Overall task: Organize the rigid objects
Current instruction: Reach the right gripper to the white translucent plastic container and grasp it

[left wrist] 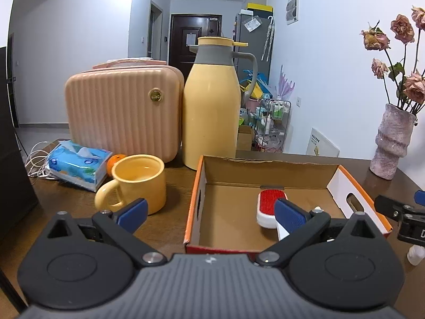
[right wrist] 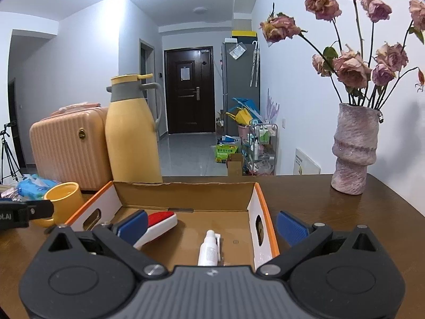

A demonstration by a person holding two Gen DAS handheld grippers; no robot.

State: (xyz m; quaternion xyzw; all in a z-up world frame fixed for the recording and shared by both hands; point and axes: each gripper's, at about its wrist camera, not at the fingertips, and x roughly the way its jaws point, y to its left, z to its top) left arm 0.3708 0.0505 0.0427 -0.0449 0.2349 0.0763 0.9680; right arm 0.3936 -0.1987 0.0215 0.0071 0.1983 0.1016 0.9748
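Left wrist cam: the left gripper (left wrist: 209, 212) has its fingers spread wide with nothing in them, hanging over the near edge of the box (left wrist: 289, 166), where the red brush (left wrist: 266, 207) lies on the floor inside, and a mug (left wrist: 139, 180) sits just left of the box. Right wrist cam: the right gripper (right wrist: 212, 226) is also wide apart and empty, straddling the box's right wall, with a white bottle (right wrist: 208, 250) lying inside near the front, right of the brush.

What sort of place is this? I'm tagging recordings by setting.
Most likely a lived-in flat: a brown wooden table facing a hallway with a dark front door, a grey fridge, and a pink textured vase of dried roses.
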